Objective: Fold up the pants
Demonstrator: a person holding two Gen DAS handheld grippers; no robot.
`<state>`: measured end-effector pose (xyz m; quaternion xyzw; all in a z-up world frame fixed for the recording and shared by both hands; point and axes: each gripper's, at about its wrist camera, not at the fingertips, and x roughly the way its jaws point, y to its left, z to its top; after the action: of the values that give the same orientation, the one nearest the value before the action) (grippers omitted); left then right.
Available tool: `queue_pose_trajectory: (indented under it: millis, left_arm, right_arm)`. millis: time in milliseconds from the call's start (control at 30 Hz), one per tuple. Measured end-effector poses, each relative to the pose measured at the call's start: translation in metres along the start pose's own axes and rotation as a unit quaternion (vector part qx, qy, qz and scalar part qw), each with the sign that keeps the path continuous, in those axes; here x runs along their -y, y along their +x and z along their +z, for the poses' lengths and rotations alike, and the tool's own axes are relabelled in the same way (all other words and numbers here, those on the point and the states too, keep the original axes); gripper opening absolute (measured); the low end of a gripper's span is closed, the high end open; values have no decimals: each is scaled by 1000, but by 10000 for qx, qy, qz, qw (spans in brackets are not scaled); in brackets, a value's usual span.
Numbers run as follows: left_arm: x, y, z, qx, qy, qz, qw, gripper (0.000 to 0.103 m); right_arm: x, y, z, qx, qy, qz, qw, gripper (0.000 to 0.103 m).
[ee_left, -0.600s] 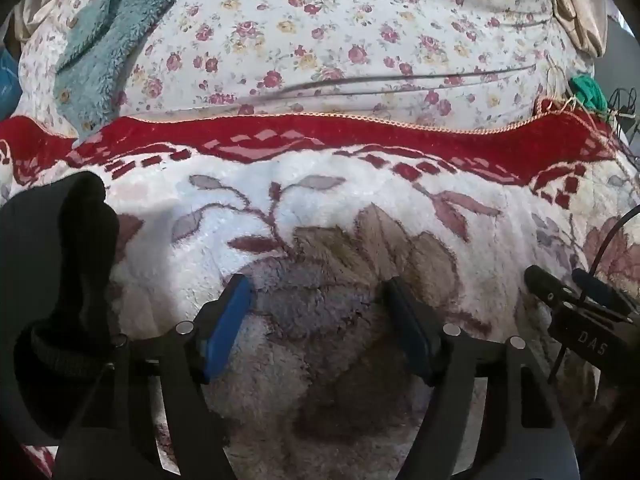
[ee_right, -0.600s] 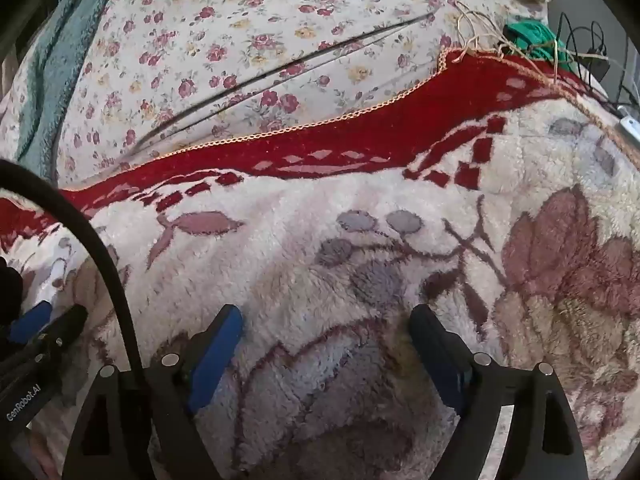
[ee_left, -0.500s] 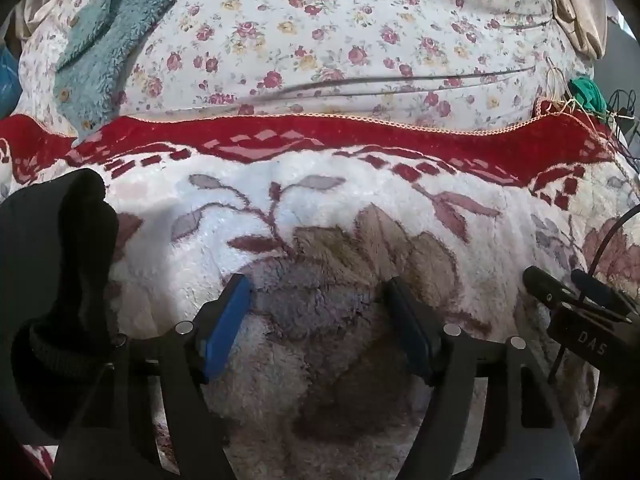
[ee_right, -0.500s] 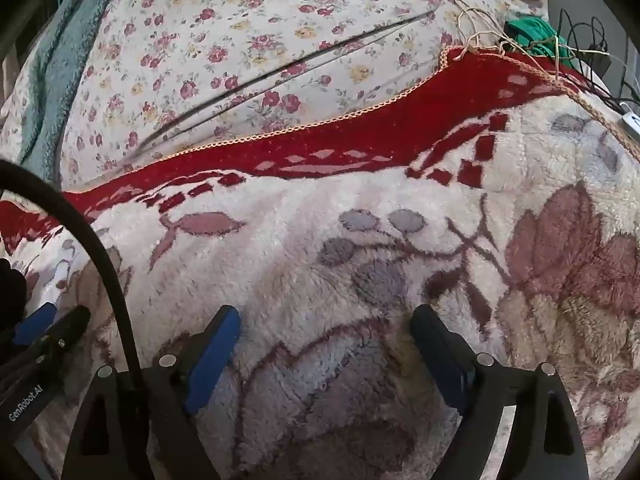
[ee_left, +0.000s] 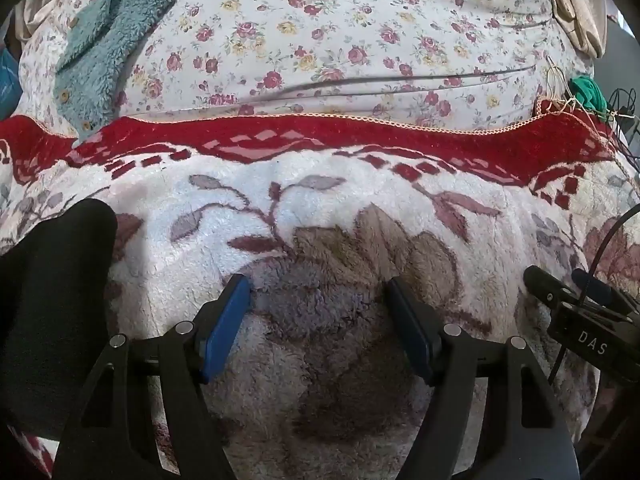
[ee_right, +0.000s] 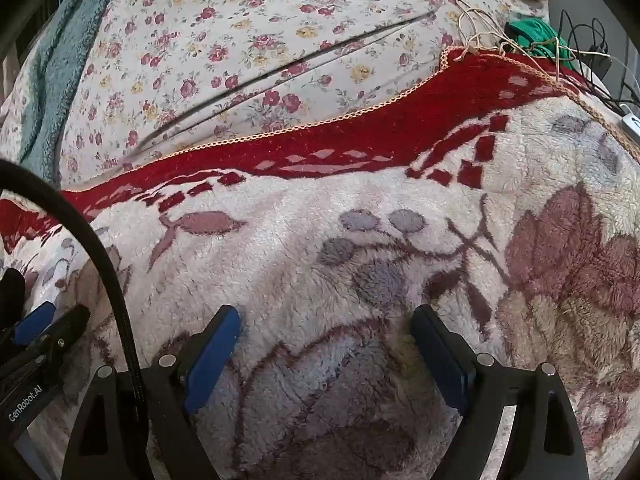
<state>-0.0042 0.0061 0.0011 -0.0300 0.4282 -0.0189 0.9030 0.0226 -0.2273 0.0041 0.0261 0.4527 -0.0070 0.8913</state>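
— Looking through the left wrist camera first: the left gripper is tilting down over the plush blanket, jaws spread wide with nothing but pile between them; the black pants are lying just off its left finger, at the frame's left edge, apparently running down out of view.

— So the left hand is the nearer one?

— Seems so; the right gripper is sitting far over at the opposite edge.

— And the right wrist view?

— The right gripper is also pitching downward, jaws fully apart and empty; only a dark sliver of the pants is showing at far left, beyond the left gripper; the floral sheet is lying behind.
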Motion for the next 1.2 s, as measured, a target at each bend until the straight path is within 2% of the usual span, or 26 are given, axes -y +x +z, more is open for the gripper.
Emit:
queue_pose_trajectory:
  millis: [1200]
  left_arm:
    - [2, 1, -1, -2, 20, 24, 10000, 72]
  right_arm:
    - [-1, -1, 0, 3, 0, -1, 10000, 87]
